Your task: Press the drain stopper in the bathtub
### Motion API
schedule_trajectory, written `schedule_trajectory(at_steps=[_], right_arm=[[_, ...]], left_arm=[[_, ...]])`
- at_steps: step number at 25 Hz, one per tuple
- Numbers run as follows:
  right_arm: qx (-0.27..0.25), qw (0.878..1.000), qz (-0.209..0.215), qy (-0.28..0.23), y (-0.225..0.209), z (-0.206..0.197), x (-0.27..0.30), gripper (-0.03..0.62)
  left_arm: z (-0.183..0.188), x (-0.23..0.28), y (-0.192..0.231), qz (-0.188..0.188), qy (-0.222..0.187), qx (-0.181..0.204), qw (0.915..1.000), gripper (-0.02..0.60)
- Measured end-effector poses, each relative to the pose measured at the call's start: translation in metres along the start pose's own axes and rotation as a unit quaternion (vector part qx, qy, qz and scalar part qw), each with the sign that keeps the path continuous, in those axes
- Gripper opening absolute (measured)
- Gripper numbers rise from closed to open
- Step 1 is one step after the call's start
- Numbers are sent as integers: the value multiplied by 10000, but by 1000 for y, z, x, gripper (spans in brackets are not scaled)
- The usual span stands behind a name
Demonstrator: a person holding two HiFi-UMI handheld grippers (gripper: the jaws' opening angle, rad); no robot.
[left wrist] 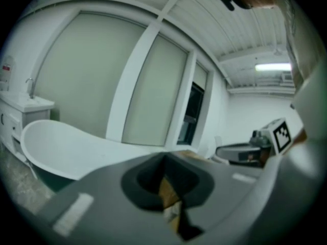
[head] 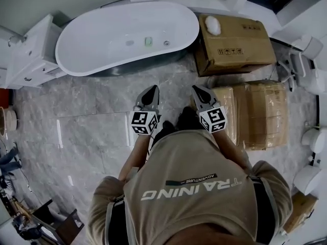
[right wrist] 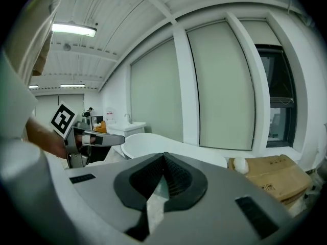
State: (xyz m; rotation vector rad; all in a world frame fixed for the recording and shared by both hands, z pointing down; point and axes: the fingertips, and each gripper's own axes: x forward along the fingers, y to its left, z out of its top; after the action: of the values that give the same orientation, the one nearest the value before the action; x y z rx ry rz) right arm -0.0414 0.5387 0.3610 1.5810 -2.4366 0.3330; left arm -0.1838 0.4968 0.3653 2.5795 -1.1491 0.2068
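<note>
The white oval bathtub (head: pixel 102 29) stands across the far side of the grey tile floor. On its bottom lie a small round drain stopper (head: pixel 166 43) and a pale green square item (head: pixel 148 42). My left gripper (head: pixel 152 88) and right gripper (head: pixel 195 89) hover side by side over the floor, well short of the tub, both shut and empty. In the left gripper view the tub's rim (left wrist: pixel 66 144) runs beyond the closed left gripper (left wrist: pixel 164 158). The right gripper view has the tub (right wrist: pixel 153 143) past the closed right gripper (right wrist: pixel 164 157) and the left gripper (right wrist: pixel 89 139) at left.
A cardboard box (head: pixel 235 44) sits right of the tub, and wrapped cartons (head: pixel 260 111) lie near my right side. A white vanity cabinet (head: pixel 28 55) stands left of the tub. White toilets (head: pixel 312 47) line the right edge. A dark chair (head: pixel 53 221) is behind me, at left.
</note>
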Motion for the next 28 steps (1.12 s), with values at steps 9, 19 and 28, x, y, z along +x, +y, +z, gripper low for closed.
schedule_trajectory(at_steps=[9, 19, 28], right_arm=[[515, 9986, 16, -76, -81, 12, 70, 9], [757, 9963, 408, -83, -189, 39, 154, 8], [1455, 9881, 491, 91, -232, 38, 205, 9]], left_arm=[[19, 85, 18, -64, 273, 132, 9995, 2], [65, 210, 36, 131, 327, 197, 9992, 2], [67, 241, 67, 376, 650, 80, 9971, 2]])
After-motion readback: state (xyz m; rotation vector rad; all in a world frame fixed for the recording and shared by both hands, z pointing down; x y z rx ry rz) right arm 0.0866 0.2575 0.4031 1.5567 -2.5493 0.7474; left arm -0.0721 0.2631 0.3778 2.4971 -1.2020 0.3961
